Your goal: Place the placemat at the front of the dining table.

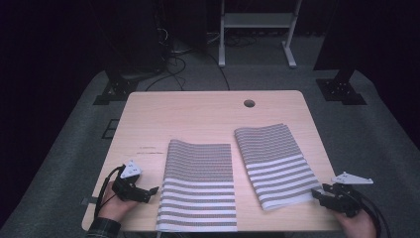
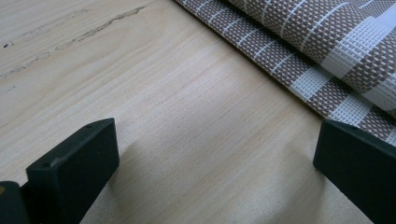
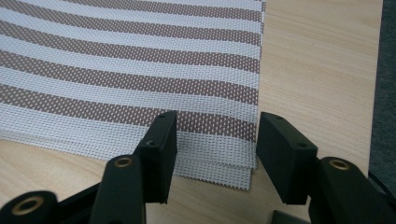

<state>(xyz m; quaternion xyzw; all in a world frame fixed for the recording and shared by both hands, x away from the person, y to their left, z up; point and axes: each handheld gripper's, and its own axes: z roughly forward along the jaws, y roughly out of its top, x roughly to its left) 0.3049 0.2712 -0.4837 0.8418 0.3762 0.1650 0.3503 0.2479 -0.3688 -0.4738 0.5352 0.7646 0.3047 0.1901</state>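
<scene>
Two brown-and-white striped woven mats lie folded on the pale wooden table [image 1: 198, 119]. The left mat [image 1: 198, 186] reaches the front edge; the right mat [image 1: 275, 163] lies askew beside it. My left gripper [image 1: 152, 191] rests just left of the left mat. In the left gripper view it [image 2: 215, 140] stands wide open over bare wood, the mat's edge [image 2: 327, 42] at the upper right. My right gripper [image 1: 317, 194] sits at the right mat's near right corner. In the right gripper view it [image 3: 215, 135] is open, with the layered corner of the mat [image 3: 130, 70] between the jaws and not pinched.
A round cable hole [image 1: 249, 103] sits near the table's far edge. Behind the table are a white frame stand [image 1: 257, 25], black stand feet [image 1: 341, 89] and loose cables on the grey carpet. A faint scratch mark [image 1: 148, 148] runs left of the left mat.
</scene>
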